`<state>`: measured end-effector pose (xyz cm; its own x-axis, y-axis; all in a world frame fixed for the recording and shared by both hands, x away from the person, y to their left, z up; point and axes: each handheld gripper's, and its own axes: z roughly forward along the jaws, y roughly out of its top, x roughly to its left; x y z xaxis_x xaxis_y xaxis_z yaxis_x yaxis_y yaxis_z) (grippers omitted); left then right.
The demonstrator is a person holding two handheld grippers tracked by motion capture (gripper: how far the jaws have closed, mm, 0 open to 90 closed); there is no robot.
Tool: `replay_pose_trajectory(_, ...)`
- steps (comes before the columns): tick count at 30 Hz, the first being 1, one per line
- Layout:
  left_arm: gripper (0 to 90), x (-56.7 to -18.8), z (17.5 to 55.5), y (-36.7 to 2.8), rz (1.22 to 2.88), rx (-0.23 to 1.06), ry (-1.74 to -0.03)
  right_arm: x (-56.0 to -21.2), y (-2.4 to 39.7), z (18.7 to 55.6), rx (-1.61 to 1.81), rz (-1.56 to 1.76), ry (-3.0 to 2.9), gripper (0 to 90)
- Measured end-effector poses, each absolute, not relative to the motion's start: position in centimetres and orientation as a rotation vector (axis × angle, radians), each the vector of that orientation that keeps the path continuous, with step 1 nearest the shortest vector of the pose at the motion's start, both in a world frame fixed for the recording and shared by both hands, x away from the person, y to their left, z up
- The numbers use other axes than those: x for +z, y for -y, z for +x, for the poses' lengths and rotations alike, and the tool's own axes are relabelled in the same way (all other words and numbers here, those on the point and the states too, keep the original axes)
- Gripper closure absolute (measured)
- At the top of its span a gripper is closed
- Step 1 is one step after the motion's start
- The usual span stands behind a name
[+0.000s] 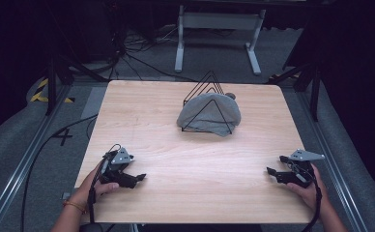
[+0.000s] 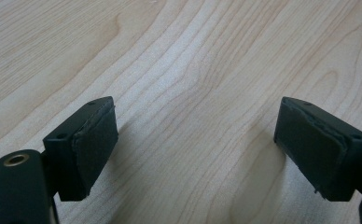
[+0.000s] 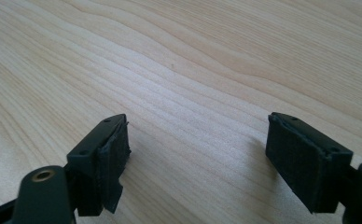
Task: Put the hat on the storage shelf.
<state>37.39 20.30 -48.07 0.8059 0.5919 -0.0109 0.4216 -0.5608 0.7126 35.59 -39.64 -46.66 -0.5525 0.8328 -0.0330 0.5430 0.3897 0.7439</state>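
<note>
While the grey cloth cap point(image 1: 209, 115) hangs, apparently, on the black wire triangular rack point(image 1: 206, 92), the left gripper point(image 1: 136, 178) and right gripper point(image 1: 274, 172) rest well short of it, jaws spread and empty, presumably parked.

Looking along my left gripper point(image 2: 195, 140), I see its two black jaws rising from the bottom edge and standing wide apart, with nothing but bare wood between them. The dark pads point(image 2: 95, 142) face each other across the gap, and the right one is frayed along its upper edge. A brass-ringed hole sits on the left jaw's base. The pale wooden tabletop point(image 2: 193, 60) runs away beneath, its grain sweeping diagonally, with soft shadows beside each jaw.
</note>
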Motion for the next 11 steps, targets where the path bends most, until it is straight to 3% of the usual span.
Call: replay_pose_trajectory(11,13.8,-48.07,37.36,-20.29,2.247,0.298,-0.746,-46.66,39.63,35.58,0.979,1.196,-2.246,20.7)
